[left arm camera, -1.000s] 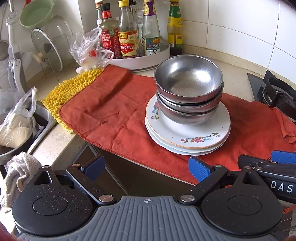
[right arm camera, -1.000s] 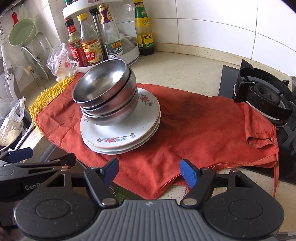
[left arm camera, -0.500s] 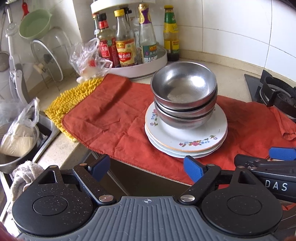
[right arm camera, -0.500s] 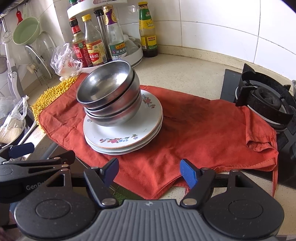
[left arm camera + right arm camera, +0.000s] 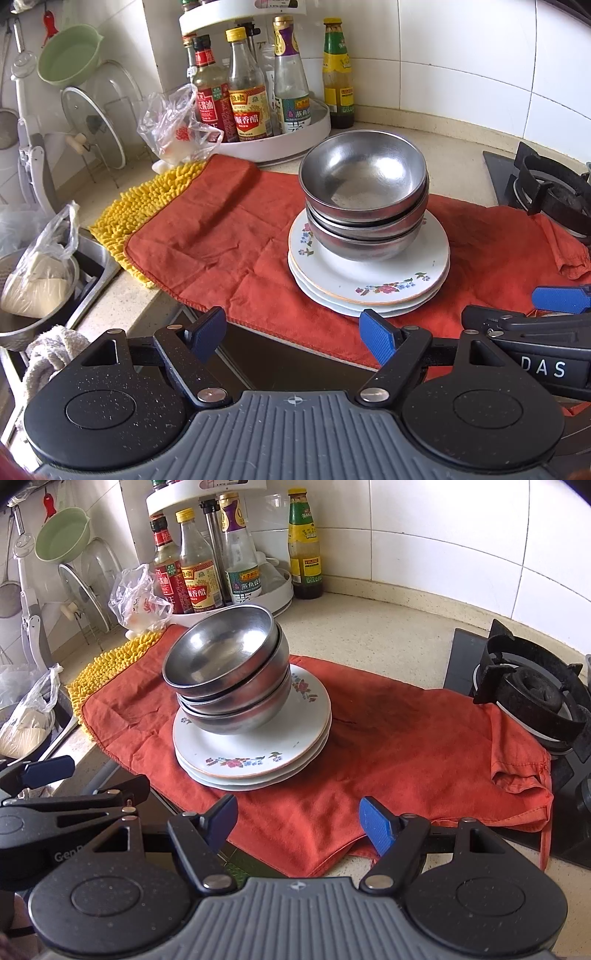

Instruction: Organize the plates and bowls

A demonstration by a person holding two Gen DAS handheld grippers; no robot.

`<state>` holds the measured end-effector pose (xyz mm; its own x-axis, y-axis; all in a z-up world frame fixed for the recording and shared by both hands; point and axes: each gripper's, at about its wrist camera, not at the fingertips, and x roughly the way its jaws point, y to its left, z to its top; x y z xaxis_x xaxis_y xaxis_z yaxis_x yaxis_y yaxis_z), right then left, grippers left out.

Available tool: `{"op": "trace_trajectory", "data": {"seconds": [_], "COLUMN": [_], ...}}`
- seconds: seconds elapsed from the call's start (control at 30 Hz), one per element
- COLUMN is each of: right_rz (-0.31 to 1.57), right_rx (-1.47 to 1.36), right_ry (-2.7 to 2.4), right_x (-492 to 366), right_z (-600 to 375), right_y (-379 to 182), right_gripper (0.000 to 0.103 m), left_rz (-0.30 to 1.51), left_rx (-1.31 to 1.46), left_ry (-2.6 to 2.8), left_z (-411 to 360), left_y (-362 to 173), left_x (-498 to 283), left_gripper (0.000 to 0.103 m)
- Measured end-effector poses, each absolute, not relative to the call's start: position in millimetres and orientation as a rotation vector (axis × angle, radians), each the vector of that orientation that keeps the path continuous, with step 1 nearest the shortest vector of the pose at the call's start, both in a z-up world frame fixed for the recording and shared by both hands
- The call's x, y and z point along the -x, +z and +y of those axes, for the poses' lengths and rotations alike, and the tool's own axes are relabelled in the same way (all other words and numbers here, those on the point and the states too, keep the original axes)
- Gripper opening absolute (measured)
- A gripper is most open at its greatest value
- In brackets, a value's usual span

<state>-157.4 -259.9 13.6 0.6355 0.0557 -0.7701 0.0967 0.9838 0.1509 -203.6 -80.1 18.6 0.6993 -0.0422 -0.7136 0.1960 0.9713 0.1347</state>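
A stack of steel bowls [image 5: 364, 195] sits on a stack of white floral plates [image 5: 369, 282], all on a red cloth [image 5: 229, 243] on the counter. The bowls [image 5: 225, 679] and plates [image 5: 255, 753] also show in the right wrist view. My left gripper [image 5: 295, 332] is open and empty, held back at the counter's front edge, short of the plates. My right gripper [image 5: 299, 819] is open and empty, over the cloth's front edge, to the right of the stack. Each gripper shows at the edge of the other's view.
A white turntable with sauce bottles [image 5: 255, 107] stands behind the cloth. A plastic bag [image 5: 173, 125] and yellow mat [image 5: 144, 199] lie at the left. A sink [image 5: 88, 273] holds a bagged item. A gas burner [image 5: 532, 694] is at the right.
Both grippers have pulled back and risen a little from the stack. The bowls and plates have not moved. Both grippers stay open.
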Motion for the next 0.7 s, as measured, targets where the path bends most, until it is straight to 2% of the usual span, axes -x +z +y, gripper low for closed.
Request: {"op": "trace_trajectory", "data": {"seconds": [0.7], "right_rz": [0.886], "right_rx": [-0.195], "right_ry": [-0.025], "right_x": [147.6], "right_z": [-257.7], "right_y": [10.9], "right_gripper": [0.071], "left_rz": [0.78], "left_rx": [-0.188], "left_ry": [-0.131], "left_z": [-76.8], "left_y": [15.9], "left_x": [194.6], "left_gripper": [0.084]}}
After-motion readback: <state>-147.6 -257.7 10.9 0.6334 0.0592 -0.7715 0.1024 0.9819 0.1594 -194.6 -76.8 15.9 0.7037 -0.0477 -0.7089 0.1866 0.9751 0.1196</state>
